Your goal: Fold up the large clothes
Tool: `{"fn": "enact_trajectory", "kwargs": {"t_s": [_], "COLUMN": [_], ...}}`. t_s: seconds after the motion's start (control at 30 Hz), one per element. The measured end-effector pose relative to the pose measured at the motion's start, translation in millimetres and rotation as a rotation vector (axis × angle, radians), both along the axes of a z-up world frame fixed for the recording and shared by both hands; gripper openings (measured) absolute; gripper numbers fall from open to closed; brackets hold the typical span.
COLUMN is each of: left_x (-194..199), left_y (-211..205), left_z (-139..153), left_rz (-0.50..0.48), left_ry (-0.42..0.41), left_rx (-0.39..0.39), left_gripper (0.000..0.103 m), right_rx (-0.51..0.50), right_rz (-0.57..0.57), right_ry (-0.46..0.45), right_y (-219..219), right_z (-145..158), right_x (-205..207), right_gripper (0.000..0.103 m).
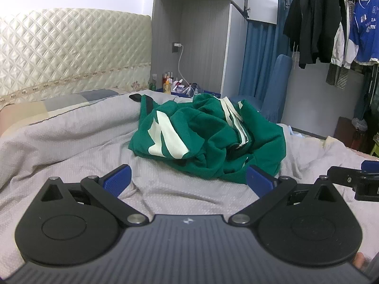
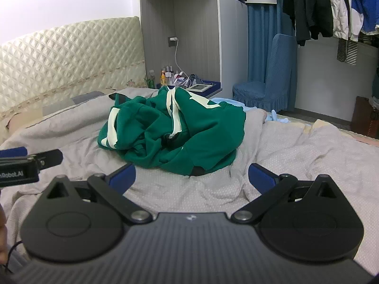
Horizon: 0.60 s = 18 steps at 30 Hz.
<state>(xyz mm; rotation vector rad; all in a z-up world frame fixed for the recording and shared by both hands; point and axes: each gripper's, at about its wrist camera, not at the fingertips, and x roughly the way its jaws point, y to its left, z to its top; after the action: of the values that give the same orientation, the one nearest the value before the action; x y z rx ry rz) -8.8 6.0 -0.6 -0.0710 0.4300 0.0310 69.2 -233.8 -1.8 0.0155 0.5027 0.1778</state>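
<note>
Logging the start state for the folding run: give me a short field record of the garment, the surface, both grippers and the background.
garment: green sweatshirt with cream markings, crumpled in a heap, not folded
surface: grey quilt on a bed, wrinkled
left gripper: jaws wide open, nothing between them, short of the garment
right gripper: jaws wide open, nothing between them, short of the garment
behind: quilted headboard, blue chair, hanging clothes
</note>
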Motion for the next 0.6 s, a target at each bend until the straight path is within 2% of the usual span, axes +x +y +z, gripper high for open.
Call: {"fn": "enact_trajectory", "kwargs": {"t_s": [0.6], "left_x": [6.8], "left_y": [10.8], "left_z": [-5.4], "left_rz": [0.020], "left_ry": [0.008], "left_rx": [-0.015], "left_gripper": [0.103], "right_rx": [-0.022], "right_rz": [0.006], "right_ry": [0.010], "right_y": [5.6], "right_z": [-4.9], "right_x": [1.0], "right_gripper": [0.103]}}
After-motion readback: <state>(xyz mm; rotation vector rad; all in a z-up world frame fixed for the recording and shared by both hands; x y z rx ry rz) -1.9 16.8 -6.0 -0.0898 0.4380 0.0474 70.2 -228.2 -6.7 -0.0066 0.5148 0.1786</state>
